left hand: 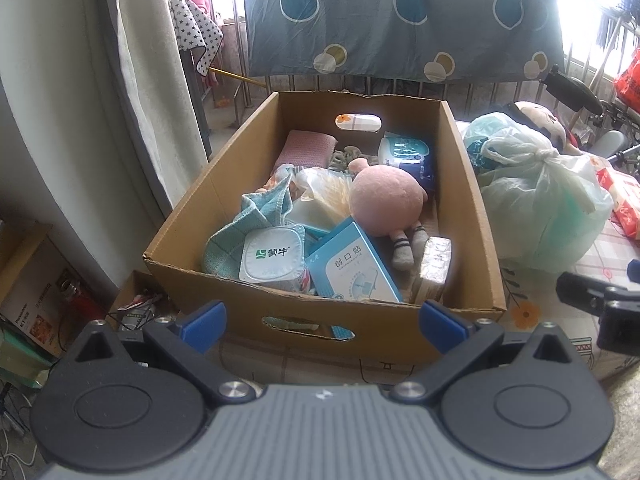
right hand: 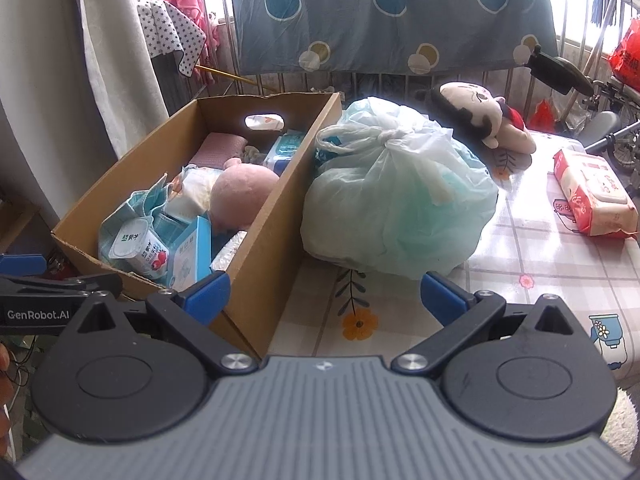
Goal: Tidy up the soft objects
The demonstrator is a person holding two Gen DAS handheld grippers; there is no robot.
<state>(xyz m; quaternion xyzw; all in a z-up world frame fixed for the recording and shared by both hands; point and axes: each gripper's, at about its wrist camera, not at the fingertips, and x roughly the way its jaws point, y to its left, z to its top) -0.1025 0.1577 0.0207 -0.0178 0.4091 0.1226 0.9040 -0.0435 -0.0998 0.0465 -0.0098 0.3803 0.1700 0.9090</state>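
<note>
A cardboard box (left hand: 256,312) (right hand: 264,248) stands on the table and holds a pink plush toy (left hand: 386,202) (right hand: 242,194), a light blue cloth (left hand: 240,224), a pink towel (left hand: 306,148), a yogurt cup (left hand: 272,256) and a blue carton (left hand: 356,272). A tied pale green plastic bag (right hand: 396,200) (left hand: 540,196) lies right of the box. A doll with black hair (right hand: 480,116) lies behind the bag. My left gripper (left hand: 322,322) is open and empty before the box's front wall. My right gripper (right hand: 324,292) is open and empty before the bag.
A red wet-wipes pack (right hand: 592,196) lies at the right on the patterned tablecloth (right hand: 520,240). A grey dotted sheet (left hand: 400,16) hangs over a railing behind. A curtain (left hand: 140,80) hangs at the left. Boxes and cables (left hand: 40,312) sit low at the left.
</note>
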